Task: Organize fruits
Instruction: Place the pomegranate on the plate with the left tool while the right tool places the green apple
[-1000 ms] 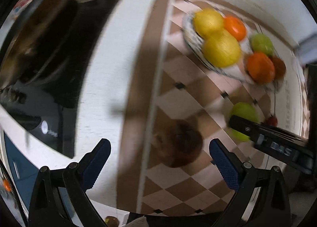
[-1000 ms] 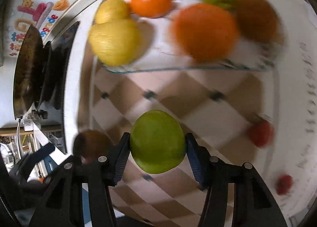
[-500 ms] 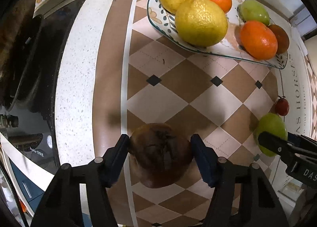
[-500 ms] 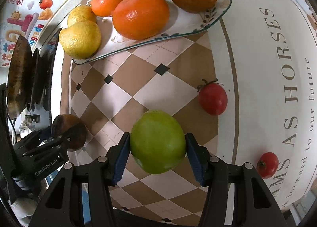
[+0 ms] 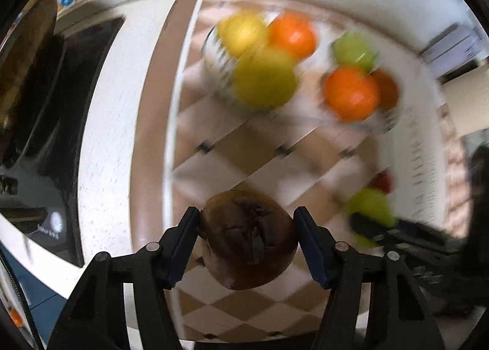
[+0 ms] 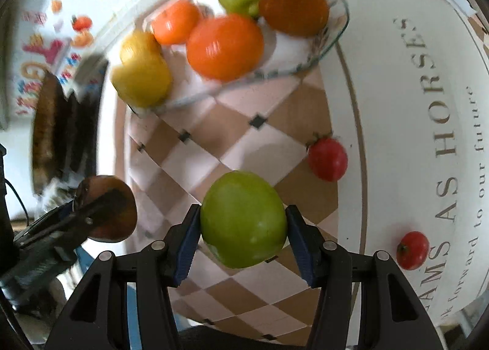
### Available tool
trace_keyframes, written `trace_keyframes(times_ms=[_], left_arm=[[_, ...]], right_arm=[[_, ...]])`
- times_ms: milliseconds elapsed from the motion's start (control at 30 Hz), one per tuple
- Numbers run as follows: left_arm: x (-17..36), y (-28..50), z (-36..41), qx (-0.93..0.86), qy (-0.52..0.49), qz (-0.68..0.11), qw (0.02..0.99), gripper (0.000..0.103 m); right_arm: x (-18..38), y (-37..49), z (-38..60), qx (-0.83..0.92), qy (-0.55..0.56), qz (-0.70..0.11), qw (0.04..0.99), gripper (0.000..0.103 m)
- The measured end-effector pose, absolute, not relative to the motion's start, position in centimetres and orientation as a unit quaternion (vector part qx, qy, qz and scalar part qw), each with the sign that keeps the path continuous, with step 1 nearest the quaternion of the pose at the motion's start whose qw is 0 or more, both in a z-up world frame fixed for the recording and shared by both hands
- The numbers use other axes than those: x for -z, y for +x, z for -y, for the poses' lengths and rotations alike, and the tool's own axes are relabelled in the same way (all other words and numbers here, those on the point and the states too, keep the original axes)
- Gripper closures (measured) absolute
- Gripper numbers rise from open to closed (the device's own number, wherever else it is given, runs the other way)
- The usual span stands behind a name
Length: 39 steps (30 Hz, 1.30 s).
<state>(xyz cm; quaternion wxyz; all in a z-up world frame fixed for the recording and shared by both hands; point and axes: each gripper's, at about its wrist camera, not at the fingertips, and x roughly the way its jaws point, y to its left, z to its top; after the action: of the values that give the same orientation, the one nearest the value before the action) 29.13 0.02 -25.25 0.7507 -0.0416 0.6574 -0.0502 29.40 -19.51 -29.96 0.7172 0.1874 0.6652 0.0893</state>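
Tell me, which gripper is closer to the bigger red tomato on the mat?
Right. The right gripper, holding a green apple, is beside the tomato. The left gripper is across the mat.

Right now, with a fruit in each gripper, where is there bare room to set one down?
The checkered mat is bare between the glass dish and the held green apple. The dish is crowded, with a small gap near its front rim. Two tomatoes take the mat's right edge. The white counter strip beside the stovetop is free.
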Motion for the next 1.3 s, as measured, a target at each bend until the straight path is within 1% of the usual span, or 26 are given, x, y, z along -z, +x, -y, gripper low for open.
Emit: trace_keyframes(times_ms=[100,167,267,367,500,600,733,867,900,933,967,1000,1033,1167,1200,1233,1300], left_arm=[[21.8,31.4,1.7,0.083,-0.063,-0.638,0.763,0.042],[19.9,33.8,3.0,0.099,-0.060,-0.624,0.773,0.042],[19.1,37.4,4.8,0.105,-0.037,-0.613,0.783,0.042],[20.0,40.8,6.2,0.100,-0.017,-0.623,0.775,0.042],[22.7,44.2,6.9,0.087,0.007,-0.644,0.760,0.042],[24.0,45.4,7.2,0.074,0.016,-0.657,0.750,0.042],[25.7,46.2,7.2,0.070,0.012,-0.681,0.729,0.041],[25.6,46.2,6.8,0.064,-0.007,-0.678,0.732,0.040],[25.4,46.3,6.7,0.061,-0.008,-0.677,0.734,0.039],[25.2,46.4,6.5,0.061,-0.011,-0.675,0.735,0.029],[25.0,46.4,6.5,0.060,-0.012,-0.673,0.737,0.024],[24.8,46.4,6.3,0.061,-0.015,-0.665,0.744,0.015],[24.5,46.4,5.9,0.058,-0.019,-0.661,0.748,0.014],[23.6,46.0,4.8,0.049,-0.027,-0.655,0.754,0.013],[23.3,45.8,4.5,0.047,-0.029,-0.655,0.754,0.009],[22.9,45.5,4.0,0.044,-0.029,-0.649,0.759,0.007],[22.3,44.7,3.5,0.038,-0.021,-0.639,0.768,0.007]], right_arm=[[27.5,30.5,21.1,-0.094,0.217,-0.643,0.728,0.045],[25.7,31.8,22.1,-0.094,0.227,-0.627,0.739,0.045],[23.8,34.7,23.9,-0.085,0.234,-0.606,0.756,0.045],[23.2,38.3,25.6,-0.070,0.236,-0.594,0.766,0.045],[23.8,43.2,26.5,-0.048,0.216,-0.595,0.773,0.045],[24.9,46.5,26.7,-0.040,0.194,-0.607,0.769,0.045],[26.6,48.8,26.8,-0.039,0.168,-0.623,0.763,0.045],[28.3,49.6,26.7,-0.039,0.163,-0.640,0.750,0.045],[28.7,49.8,26.6,-0.037,0.158,-0.642,0.749,0.045],[29.0,50.0,26.4,-0.036,0.149,-0.646,0.748,0.044],[29.2,50.0,26.3,-0.040,0.150,-0.647,0.746,0.034],[29.2,49.9,26.4,-0.043,0.156,-0.648,0.744,0.026],[29.0,49.8,26.5,-0.039,0.157,-0.647,0.745,0.016],[28.0,49.0,26.8,-0.031,0.155,-0.644,0.748,0.014],[27.6,48.7,26.7,-0.029,0.149,-0.643,0.750,0.013],[27.1,48.2,26.5,-0.024,0.138,-0.640,0.755,0.008],[26.1,46.9,25.8,-0.015,0.112,-0.634,0.765,0.008]])
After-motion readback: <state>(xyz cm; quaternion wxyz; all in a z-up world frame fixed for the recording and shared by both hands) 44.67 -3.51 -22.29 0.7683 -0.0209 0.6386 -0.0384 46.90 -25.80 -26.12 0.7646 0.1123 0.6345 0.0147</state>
